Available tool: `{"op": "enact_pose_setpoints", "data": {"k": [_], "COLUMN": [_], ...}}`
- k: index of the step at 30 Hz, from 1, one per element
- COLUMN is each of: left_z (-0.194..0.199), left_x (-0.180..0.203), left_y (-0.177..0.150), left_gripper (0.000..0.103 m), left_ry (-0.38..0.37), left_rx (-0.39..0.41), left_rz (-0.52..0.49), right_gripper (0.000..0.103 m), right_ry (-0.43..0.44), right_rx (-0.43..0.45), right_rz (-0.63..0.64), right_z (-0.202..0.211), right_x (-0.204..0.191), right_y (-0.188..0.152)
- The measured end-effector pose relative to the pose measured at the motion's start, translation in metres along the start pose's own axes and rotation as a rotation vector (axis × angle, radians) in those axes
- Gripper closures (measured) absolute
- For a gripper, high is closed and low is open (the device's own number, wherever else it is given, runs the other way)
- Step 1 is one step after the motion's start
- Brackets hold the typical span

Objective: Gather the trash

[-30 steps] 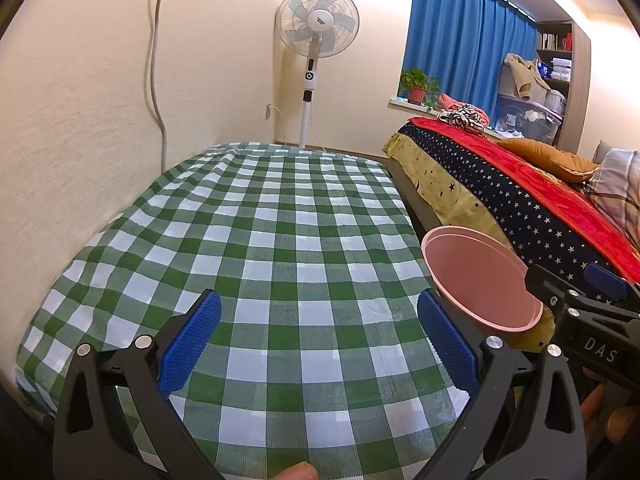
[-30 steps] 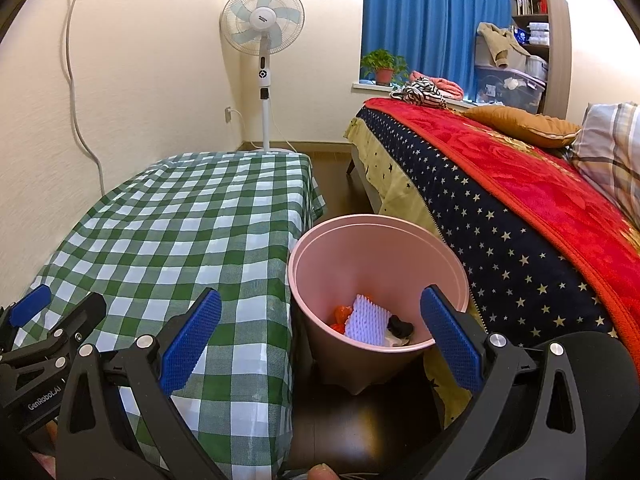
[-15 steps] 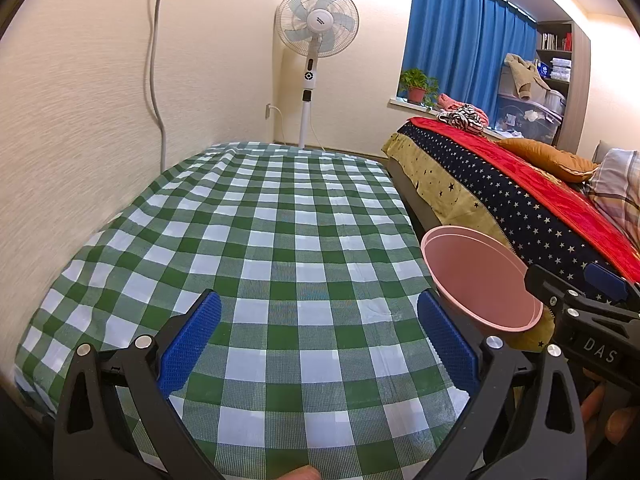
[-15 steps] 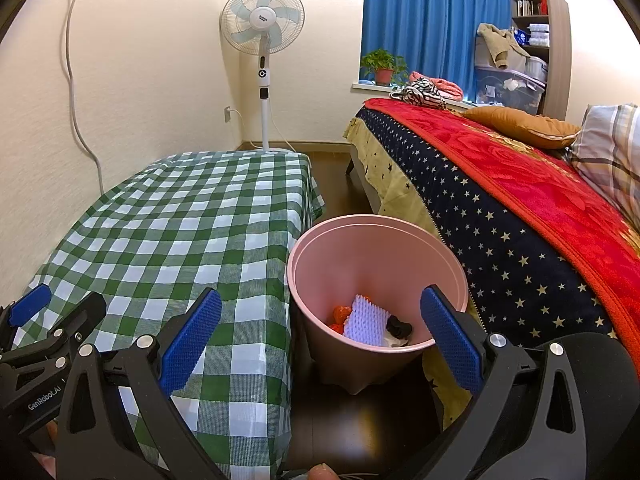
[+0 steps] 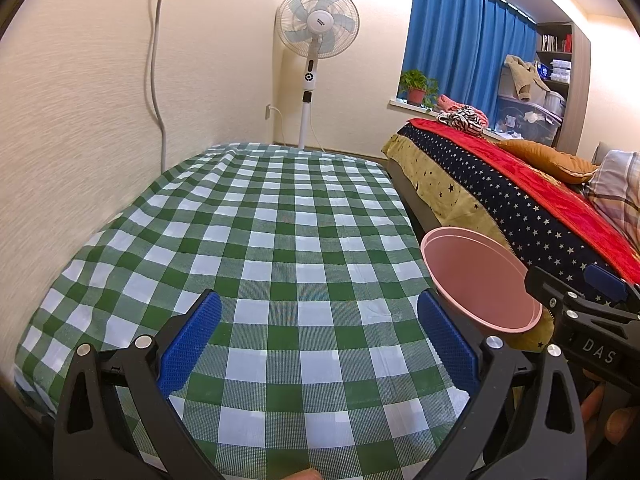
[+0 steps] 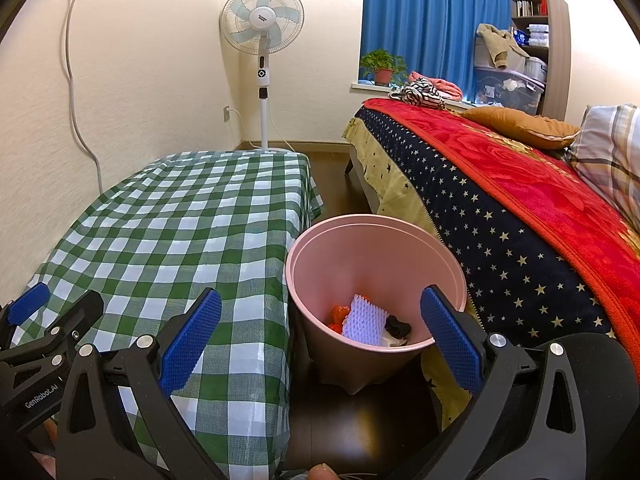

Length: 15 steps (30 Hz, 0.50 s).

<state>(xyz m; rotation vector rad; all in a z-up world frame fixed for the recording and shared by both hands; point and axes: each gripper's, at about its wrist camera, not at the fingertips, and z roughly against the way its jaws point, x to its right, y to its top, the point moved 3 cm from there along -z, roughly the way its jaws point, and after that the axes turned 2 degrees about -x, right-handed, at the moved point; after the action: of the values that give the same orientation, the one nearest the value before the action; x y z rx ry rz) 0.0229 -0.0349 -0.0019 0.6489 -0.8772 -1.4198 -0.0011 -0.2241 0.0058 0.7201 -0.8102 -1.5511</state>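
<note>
Down low in the right wrist view, the right gripper (image 6: pixel 320 340) hangs with its jaws spread wide and nothing between its blue ribbed pads (image 6: pixel 192 340); it is poised above the near rim of the pink bin (image 6: pixel 376 248), which stands on the dark floor (image 6: pixel 360 420) in the narrow gap between the table and the bed. The bin is a smooth, pale pink plastic pail that tapers toward its base, with a doubled lip at the rim. At its bottom lies the trash (image 6: pixel 366 322): a white bumpy sheet tilted against the wall, something orange beside it on the left, a small black piece on the right, and a scrap of white underneath. The left gripper (image 5: pixel 318 342) is likewise spread apart and empty, hovering over the near end of the table, whose green-and-white checked tablecloth (image 5: pixel 280 240) lies bare and slightly wrinkled; from this view the bin's rim (image 5: pixel 480 280) shows just past the cloth's right edge. Beyond the bin runs the bed (image 6: pixel 520 208), covered by a red blanket over a navy star-printed cover. A standing fan (image 6: pixel 262 36) stands against the far wall, near the blue curtain (image 6: pixel 432 20).
</note>
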Motion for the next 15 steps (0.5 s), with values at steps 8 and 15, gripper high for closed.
{"op": "enact_pose_setpoints", "data": {"k": [8, 15], "left_z": [-0.0001, -0.0007], "left_x": [-0.0003, 0.001], "left_y": [-0.0003, -0.0007], "left_gripper": [0.008, 0.008], "left_ry": [0.0, 0.0], "left_rx": [0.0, -0.004], "left_rz": [0.001, 0.0], "right_gripper": [0.005, 0.005], "right_ry": [0.0, 0.0], "right_rx": [0.0, 0.0], "right_rz": [0.0, 0.001], "right_z": [-0.0003, -0.0001], "right_x": [0.0003, -0.0003], "right_y": [-0.0001, 0.0002]}}
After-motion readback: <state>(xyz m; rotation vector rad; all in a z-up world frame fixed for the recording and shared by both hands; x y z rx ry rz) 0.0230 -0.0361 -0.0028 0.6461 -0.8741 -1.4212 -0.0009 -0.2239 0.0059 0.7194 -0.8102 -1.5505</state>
